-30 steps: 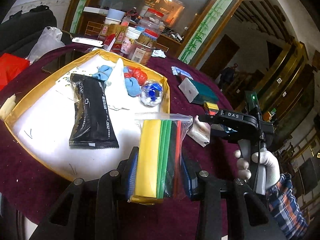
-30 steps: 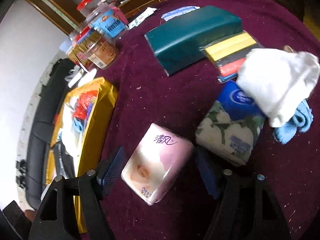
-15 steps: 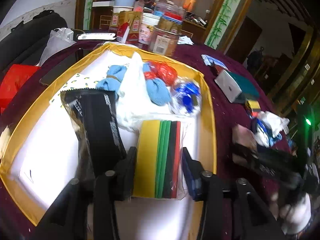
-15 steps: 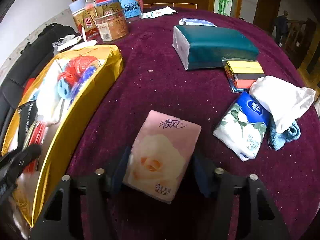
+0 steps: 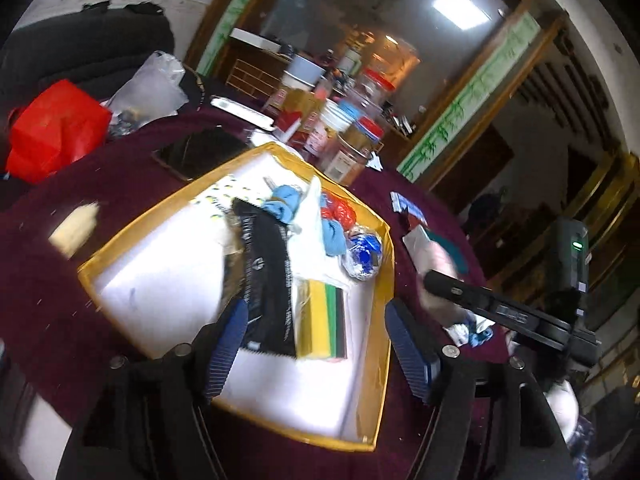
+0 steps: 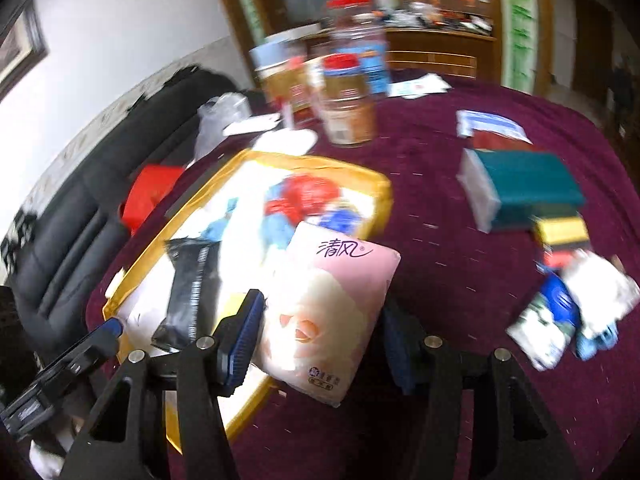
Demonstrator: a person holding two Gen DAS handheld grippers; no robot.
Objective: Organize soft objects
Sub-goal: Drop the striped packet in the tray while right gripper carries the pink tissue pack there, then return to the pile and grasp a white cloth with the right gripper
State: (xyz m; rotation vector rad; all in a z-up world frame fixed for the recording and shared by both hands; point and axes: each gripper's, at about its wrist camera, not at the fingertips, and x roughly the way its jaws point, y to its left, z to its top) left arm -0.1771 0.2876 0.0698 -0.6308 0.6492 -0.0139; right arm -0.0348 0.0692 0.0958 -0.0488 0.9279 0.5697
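Observation:
My left gripper (image 5: pixel 316 344) is open and empty above the gold-rimmed tray (image 5: pixel 384 300). The bag of coloured cloths (image 5: pixel 322 322) lies in the tray beside a black packet (image 5: pixel 266 280), blue socks (image 5: pixel 334 236) and a white cloth (image 5: pixel 308 236). My right gripper (image 6: pixel 320 336) is shut on a pink tissue pack (image 6: pixel 328 312), held above the tray's right rim (image 6: pixel 380 196). The right gripper also shows in the left wrist view (image 5: pixel 436 280).
Jars (image 6: pixel 348 100) stand behind the tray. On the maroon tablecloth (image 6: pixel 460 260) to the right lie a teal tissue pack (image 6: pixel 520 188), a coloured cloth stack (image 6: pixel 560 236), a floral tissue pack (image 6: pixel 548 324) and a white cloth (image 6: pixel 600 288). A red bag (image 5: pixel 56 128) sits far left.
My left gripper let go of the bag of coloured cloths in the tray and drew back open. My right gripper closed on the pink tissue pack, lifted it and moved it left toward the tray.

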